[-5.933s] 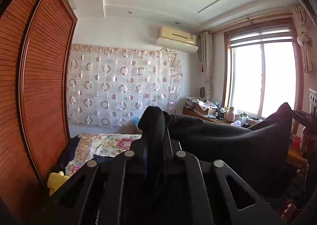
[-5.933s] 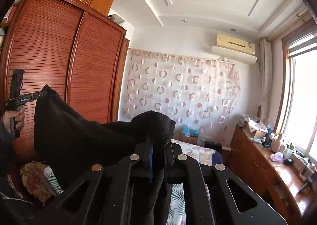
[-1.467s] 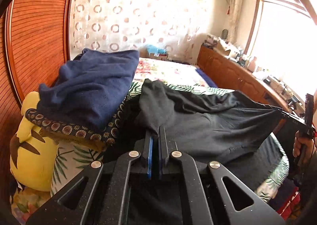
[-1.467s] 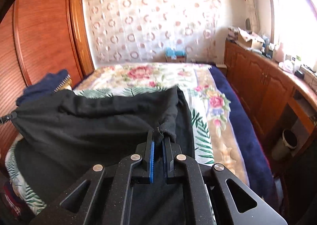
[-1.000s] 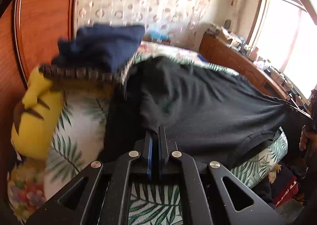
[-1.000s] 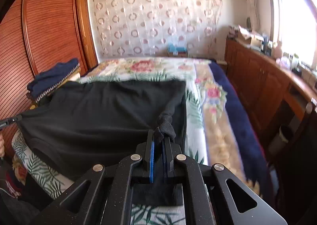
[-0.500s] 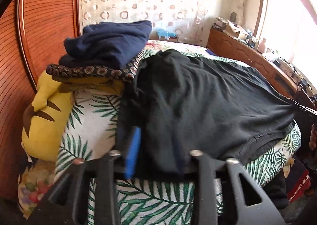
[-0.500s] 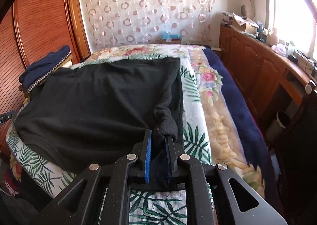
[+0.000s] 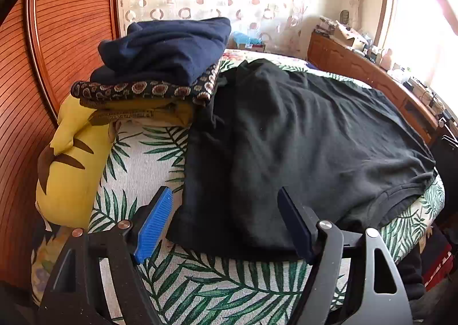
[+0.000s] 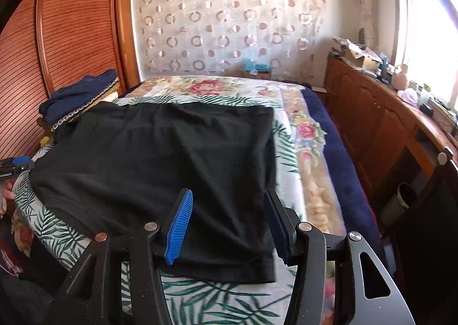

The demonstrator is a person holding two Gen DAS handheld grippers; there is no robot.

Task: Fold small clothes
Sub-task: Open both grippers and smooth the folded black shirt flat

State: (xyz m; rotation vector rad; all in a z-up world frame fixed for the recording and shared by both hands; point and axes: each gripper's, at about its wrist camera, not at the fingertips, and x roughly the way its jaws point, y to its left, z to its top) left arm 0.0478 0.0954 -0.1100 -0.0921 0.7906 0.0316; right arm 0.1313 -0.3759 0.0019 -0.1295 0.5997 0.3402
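Note:
A black T-shirt [image 9: 300,136] lies spread flat on the leaf-print bed cover [image 9: 217,290]. It also shows in the right wrist view [image 10: 160,159]. My left gripper [image 9: 224,222] is open, its jaws wide apart over the shirt's near left sleeve, holding nothing. My right gripper [image 10: 229,222] is open over the shirt's right sleeve [image 10: 237,242], holding nothing. The left gripper's blue tip [image 10: 17,160] shows at the left edge of the right wrist view.
A stack of folded clothes [image 9: 163,67], navy on top, sits on a yellow plush toy [image 9: 71,159] at the bed's left by the wooden wardrobe [image 9: 37,73]. A wooden sideboard [image 10: 380,130] runs along the right. A bin [image 10: 400,202] stands beside the bed.
Both grippers lowered the black shirt onto the bed, then opened and let go of it. The shirt now lies flat.

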